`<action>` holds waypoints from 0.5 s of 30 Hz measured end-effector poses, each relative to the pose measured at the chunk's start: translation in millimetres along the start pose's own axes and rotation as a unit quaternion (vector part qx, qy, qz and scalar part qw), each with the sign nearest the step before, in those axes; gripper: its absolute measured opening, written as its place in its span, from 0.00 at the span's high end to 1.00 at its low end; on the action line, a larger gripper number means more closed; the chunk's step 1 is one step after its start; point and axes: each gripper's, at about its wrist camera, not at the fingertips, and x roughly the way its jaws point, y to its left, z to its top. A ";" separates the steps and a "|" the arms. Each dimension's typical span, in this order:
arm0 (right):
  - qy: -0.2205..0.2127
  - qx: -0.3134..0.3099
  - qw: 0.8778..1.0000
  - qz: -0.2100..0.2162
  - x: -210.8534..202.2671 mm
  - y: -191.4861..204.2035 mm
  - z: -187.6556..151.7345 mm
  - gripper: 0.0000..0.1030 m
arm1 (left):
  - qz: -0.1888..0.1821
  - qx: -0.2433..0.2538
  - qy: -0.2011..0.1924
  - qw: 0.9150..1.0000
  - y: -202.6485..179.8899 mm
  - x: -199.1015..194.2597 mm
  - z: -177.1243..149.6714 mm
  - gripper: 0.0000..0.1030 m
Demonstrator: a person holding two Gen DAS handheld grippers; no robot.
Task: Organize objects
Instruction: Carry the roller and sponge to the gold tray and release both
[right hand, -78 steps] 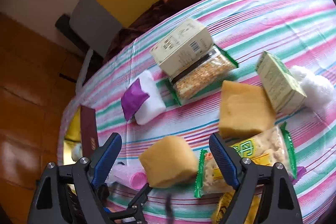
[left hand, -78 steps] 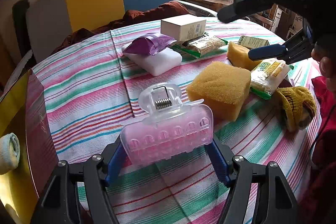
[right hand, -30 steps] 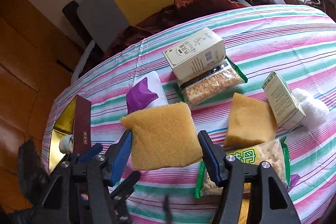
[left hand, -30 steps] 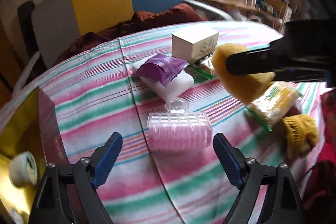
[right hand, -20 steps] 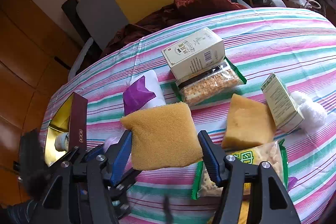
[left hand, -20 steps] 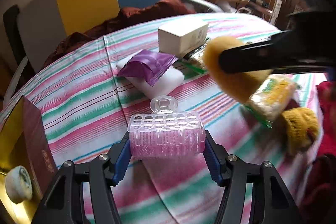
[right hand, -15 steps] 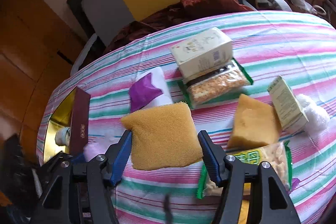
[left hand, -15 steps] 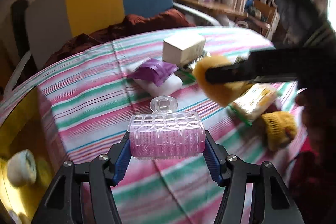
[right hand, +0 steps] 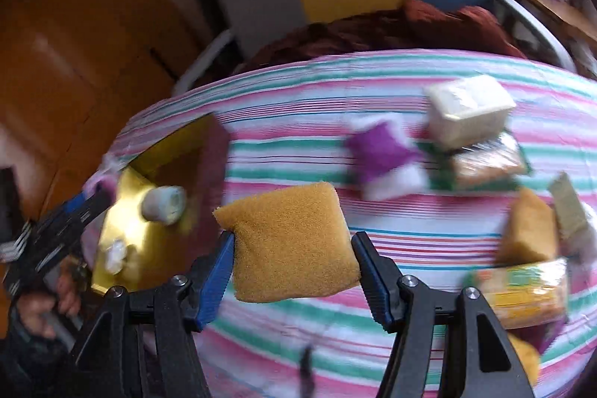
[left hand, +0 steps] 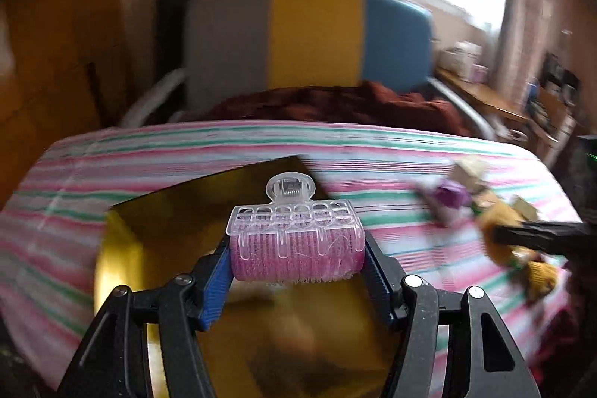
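My left gripper is shut on a pink hair roller with a clear clip and holds it above the open gold-lined box. My right gripper is shut on a yellow sponge and holds it above the striped tablecloth, just right of the gold-lined box. The left gripper shows blurred at the box's left side in the right wrist view. The sponge and right gripper arm show at the right in the left wrist view.
The box holds a small white roll. On the cloth lie a purple and white packet, a cream carton, a cracker pack, a second sponge, a snack bag. A grey, yellow, blue chair stands behind.
My left gripper closed on the roller, lifted it and swung left over the gold box. My right gripper closed on the sponge, lifted it and carries it left toward the box.
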 end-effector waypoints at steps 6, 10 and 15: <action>0.032 -0.072 0.995 0.065 30.5 97.0 -5.5 0.38 | 0.063 -0.032 0.026 0.997 64.0 22.5 -0.7 0.38; 0.070 -0.104 0.989 0.079 67.7 150.0 -16.0 0.35 | 0.092 -0.050 0.043 0.994 100.0 38.9 -0.3 0.38; 0.105 -0.123 0.983 0.084 102.4 191.0 -30.5 0.27 | 0.119 -0.076 0.030 0.990 127.3 33.2 -0.2 0.29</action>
